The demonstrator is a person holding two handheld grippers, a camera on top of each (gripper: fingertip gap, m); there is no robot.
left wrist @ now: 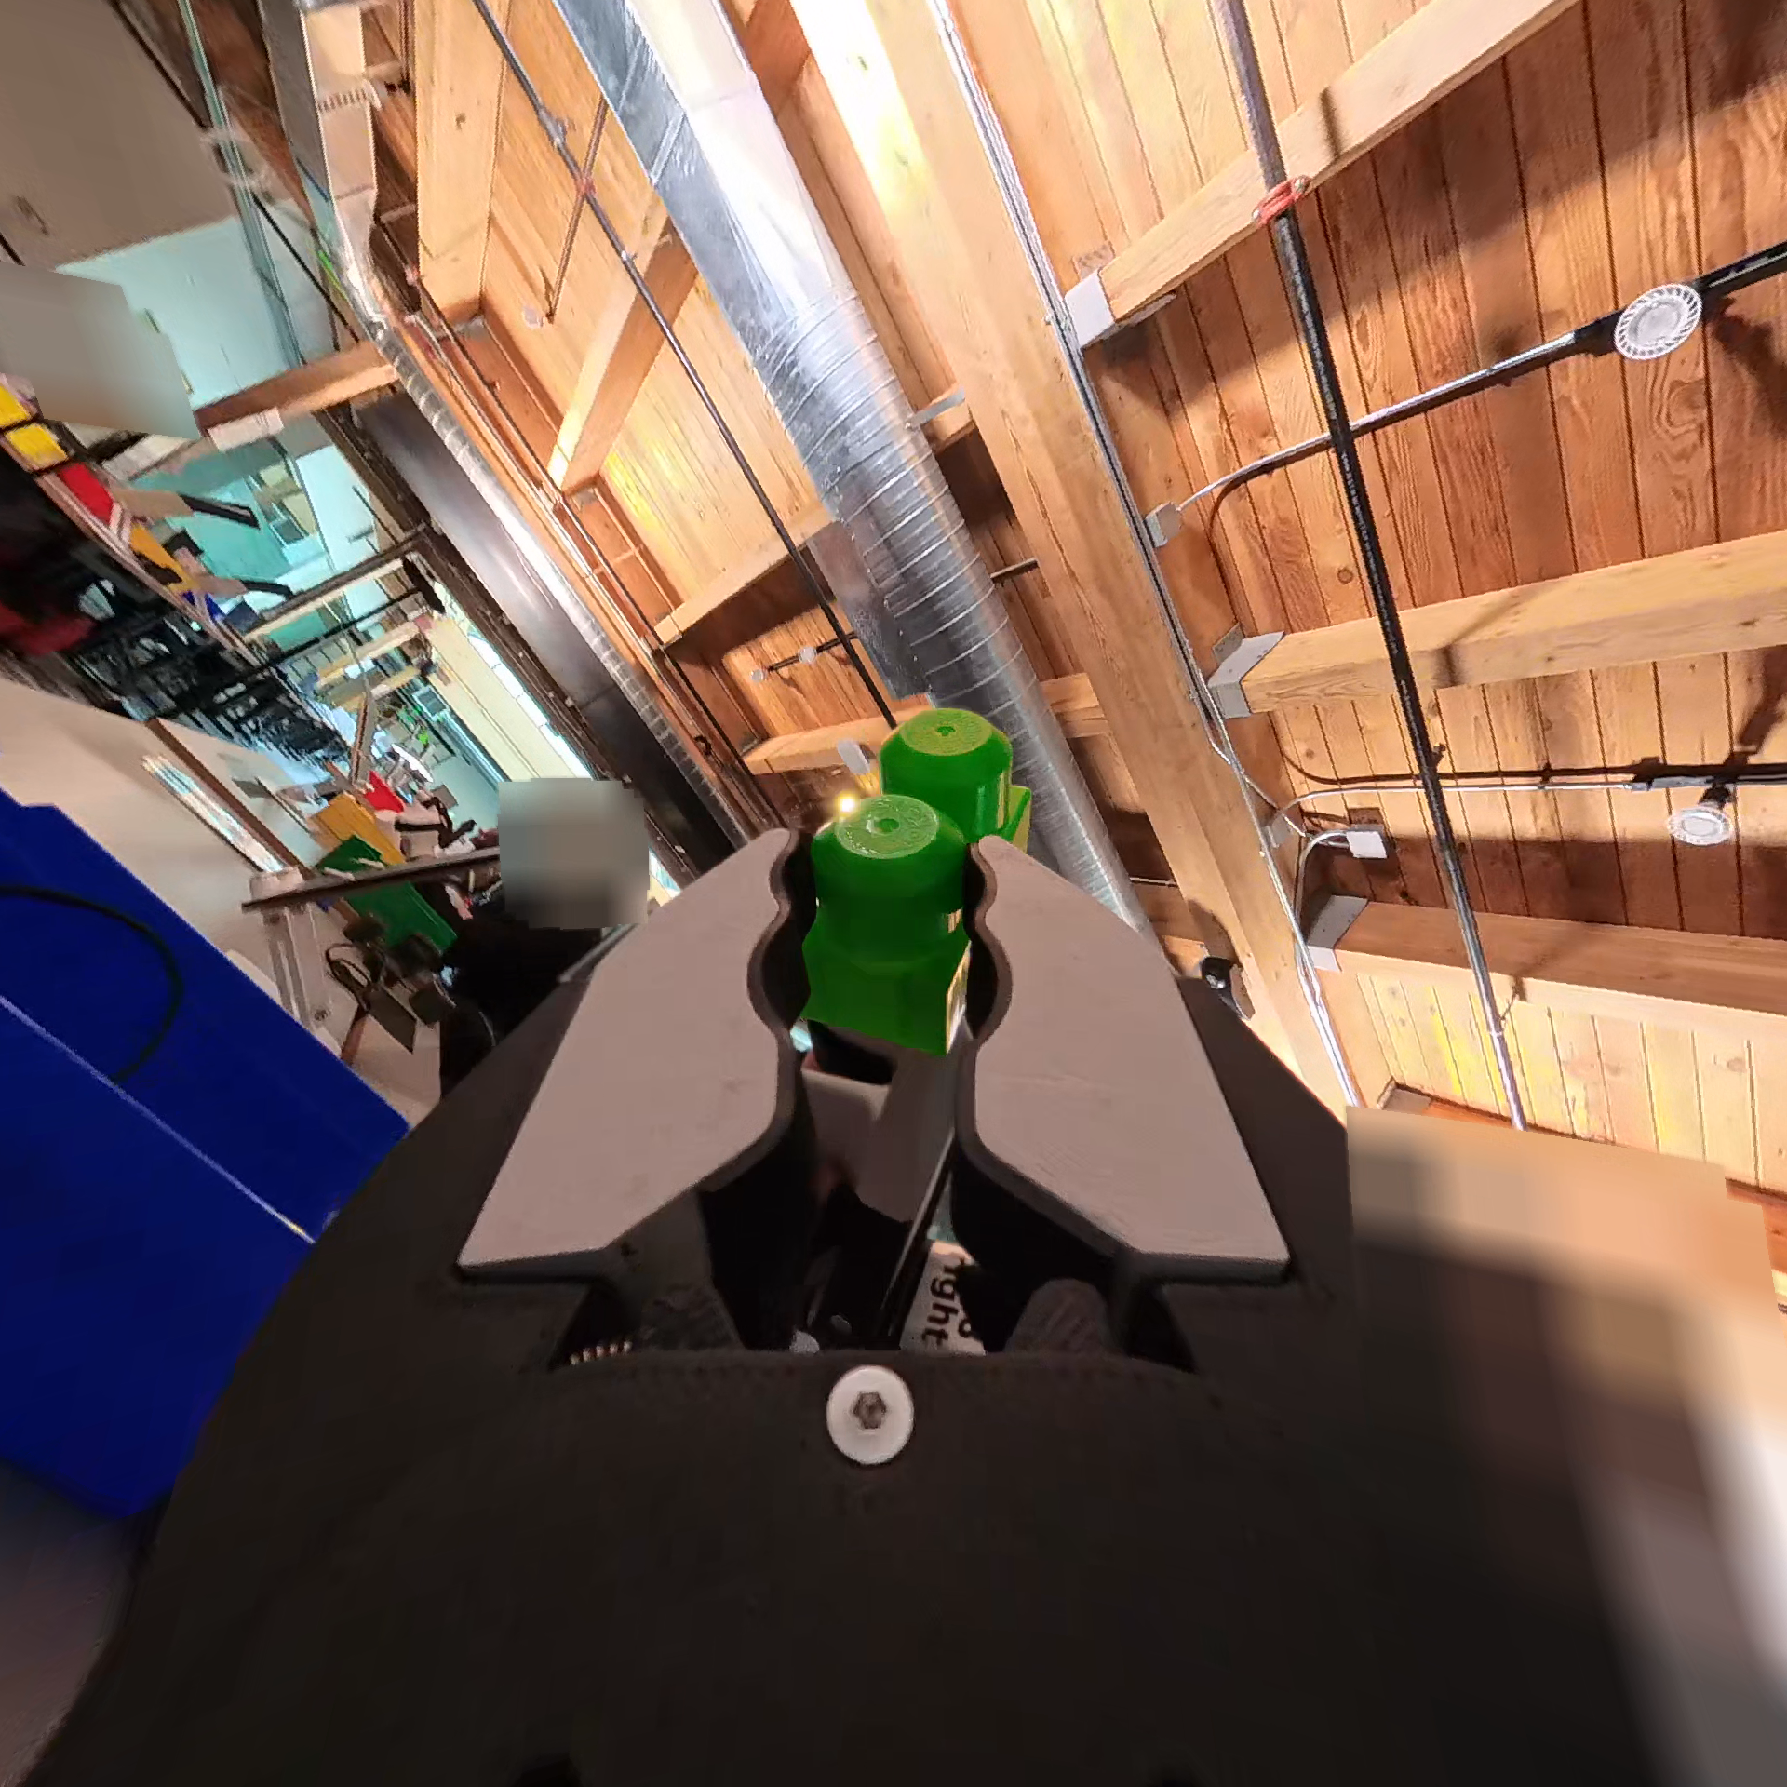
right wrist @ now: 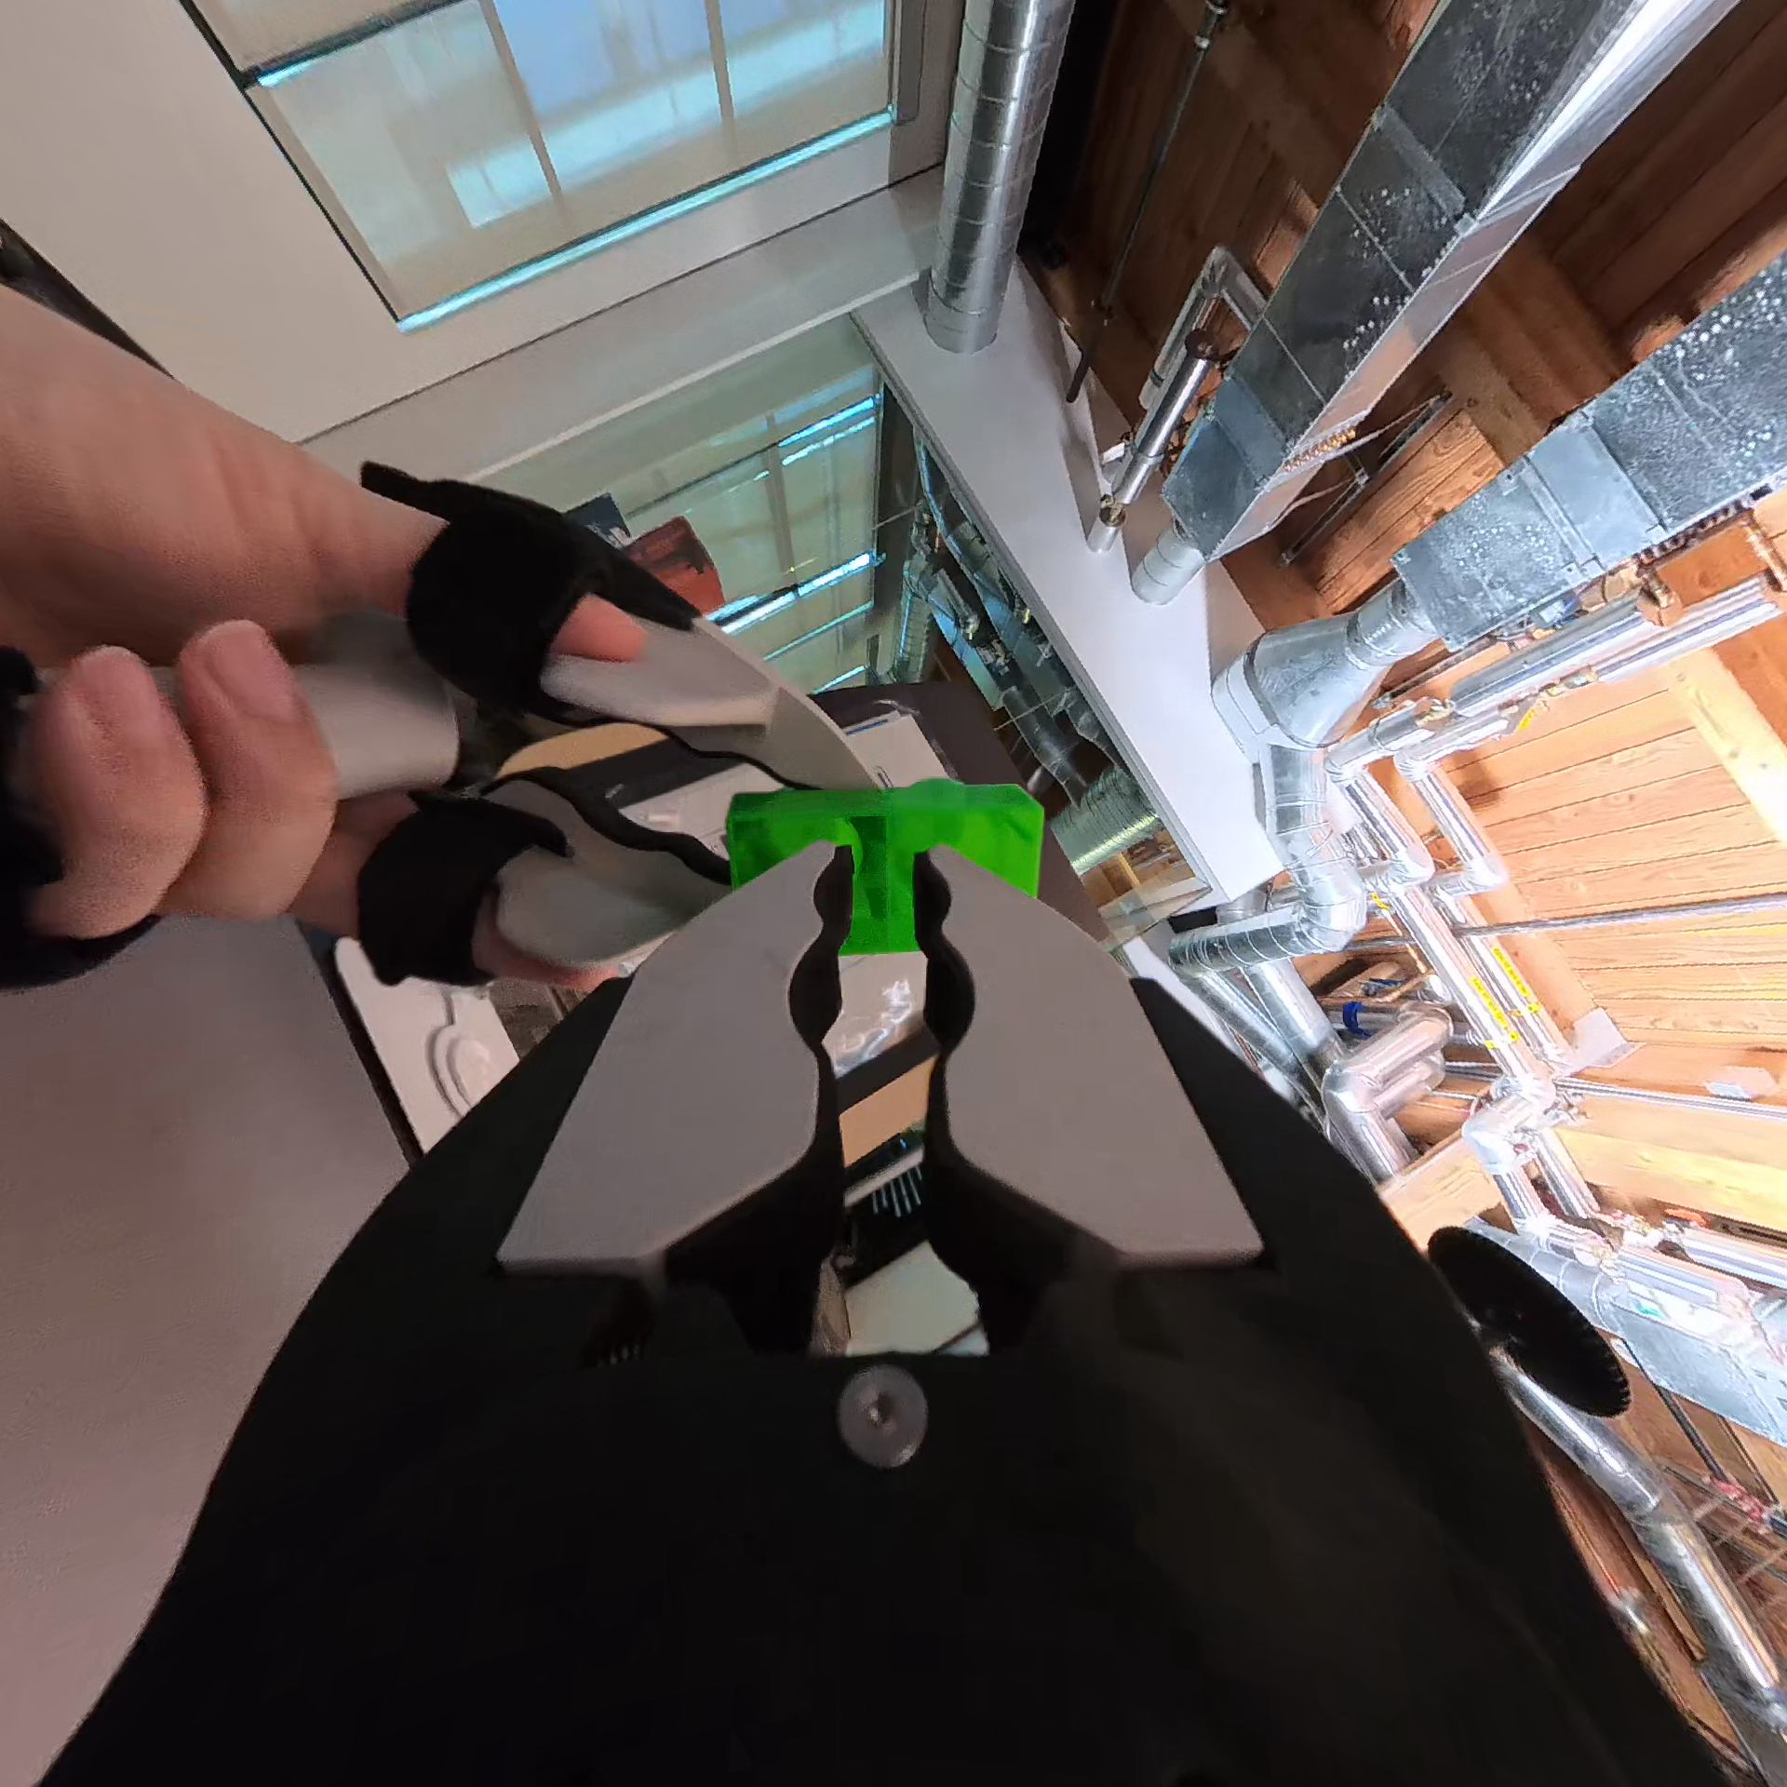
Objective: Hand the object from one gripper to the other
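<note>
In the left wrist view, the left gripper [left wrist: 878,861] is clenched on the green object [left wrist: 885,928], its jaws pinching one knob-topped post; a second post rises just behind, against a wooden ceiling [left wrist: 1450,483] and a silver duct [left wrist: 774,319].

In the right wrist view, a hand [right wrist: 164,696] at the left holds that gripper, its grey fingers [right wrist: 677,696] reaching the object [right wrist: 977,836] from the left. The right gripper [right wrist: 878,856] has its jaws either side of the object's centre stem; whether they grip it I cannot tell.
</note>
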